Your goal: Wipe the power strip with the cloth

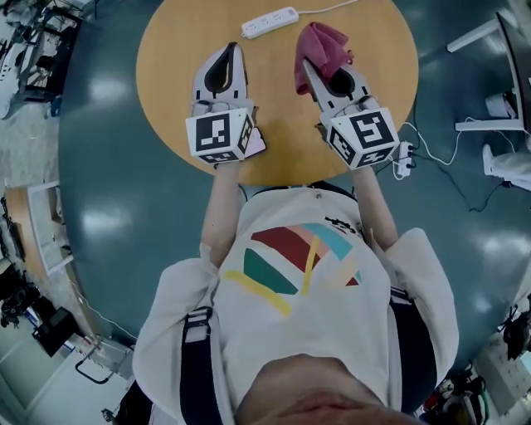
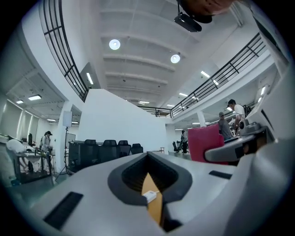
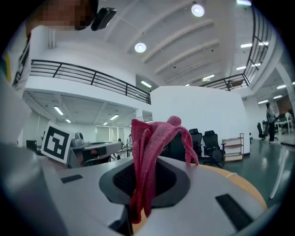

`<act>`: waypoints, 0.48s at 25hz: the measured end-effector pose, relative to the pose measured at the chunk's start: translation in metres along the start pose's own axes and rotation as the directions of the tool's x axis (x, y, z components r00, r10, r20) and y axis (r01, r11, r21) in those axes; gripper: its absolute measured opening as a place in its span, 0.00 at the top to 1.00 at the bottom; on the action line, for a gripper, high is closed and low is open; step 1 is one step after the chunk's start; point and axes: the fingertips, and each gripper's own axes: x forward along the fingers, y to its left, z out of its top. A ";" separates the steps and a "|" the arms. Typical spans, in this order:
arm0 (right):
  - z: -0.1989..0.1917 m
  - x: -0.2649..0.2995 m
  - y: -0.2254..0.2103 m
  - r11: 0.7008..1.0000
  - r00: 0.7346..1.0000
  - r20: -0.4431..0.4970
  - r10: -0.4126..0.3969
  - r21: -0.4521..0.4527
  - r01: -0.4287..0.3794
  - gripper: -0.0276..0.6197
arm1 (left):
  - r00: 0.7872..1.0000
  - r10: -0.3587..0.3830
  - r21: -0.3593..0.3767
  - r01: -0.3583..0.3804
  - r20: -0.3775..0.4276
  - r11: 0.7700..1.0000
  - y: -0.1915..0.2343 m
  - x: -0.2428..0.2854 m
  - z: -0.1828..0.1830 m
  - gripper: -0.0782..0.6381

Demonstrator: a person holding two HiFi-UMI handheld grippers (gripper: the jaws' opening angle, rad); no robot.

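Note:
A white power strip [image 1: 270, 22] lies at the far edge of the round wooden table [image 1: 174, 58], its cord running off to the right. My left gripper [image 1: 235, 50] hovers over the table short of the strip, shut and holding nothing. In the left gripper view only a thin slit shows between the jaws of the left gripper [image 2: 148, 156], with the strip [image 2: 150, 197] tiny beyond it. My right gripper [image 1: 308, 65] is shut on a pink-red cloth [image 1: 320, 43], which bunches up past the jaw tips just right of the strip. In the right gripper view the cloth [image 3: 148, 152] hangs pinched between the jaws.
On the floor to the right lie a second white power strip [image 1: 404, 158] and its cables. White furniture legs [image 1: 485, 35] stand at the upper right. Dark office chairs [image 2: 110, 147] and several people [image 2: 235, 113] are far off in the hall.

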 end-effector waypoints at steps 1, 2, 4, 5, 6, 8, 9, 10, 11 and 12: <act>0.002 0.002 0.003 1.000 1.000 -0.003 0.012 -0.028 -0.012 0.90 | 1.000 0.011 0.004 -0.011 0.005 1.000 0.001 0.000 0.002 0.83; 0.003 0.003 0.006 0.999 1.000 -0.005 0.025 -0.046 -0.025 0.90 | 1.000 0.019 0.003 -0.019 0.009 1.000 0.001 -0.001 0.003 0.83; 0.005 0.006 0.010 0.997 0.999 -0.007 0.051 -0.061 -0.051 0.90 | 1.000 0.027 0.002 -0.027 0.012 1.000 -0.001 0.000 0.004 0.83; 0.005 0.007 0.012 0.996 0.998 -0.007 0.062 -0.066 -0.062 0.90 | 0.999 0.030 0.007 -0.030 0.013 1.000 -0.001 0.000 0.004 0.83; 0.006 0.008 0.013 0.995 0.997 -0.006 0.073 -0.071 -0.073 0.90 | 0.999 0.036 0.013 -0.036 0.014 0.999 -0.002 0.000 0.005 0.83; 0.008 0.006 0.014 0.992 0.995 -0.003 0.099 -0.081 -0.099 0.90 | 0.999 0.050 0.019 -0.050 0.015 0.999 -0.004 -0.001 0.005 0.83; 0.008 0.004 0.015 0.990 0.994 -0.002 0.109 -0.089 -0.109 0.90 | 0.998 0.055 0.021 -0.055 0.013 0.998 -0.006 -0.002 0.004 0.83; 0.009 0.002 0.016 0.988 0.993 -0.002 0.116 -0.101 -0.115 0.90 | 0.998 0.058 0.022 -0.058 0.009 0.998 -0.007 -0.003 0.002 0.83; 0.011 0.001 0.018 0.987 0.993 -0.002 0.119 -0.113 -0.118 0.90 | 0.998 0.060 0.021 -0.060 0.006 0.998 -0.006 -0.004 0.001 0.83; 0.012 0.001 0.020 0.985 0.993 -0.002 0.119 -0.124 -0.119 0.90 | 0.998 0.062 0.019 -0.062 0.003 0.998 -0.006 -0.007 0.001 0.83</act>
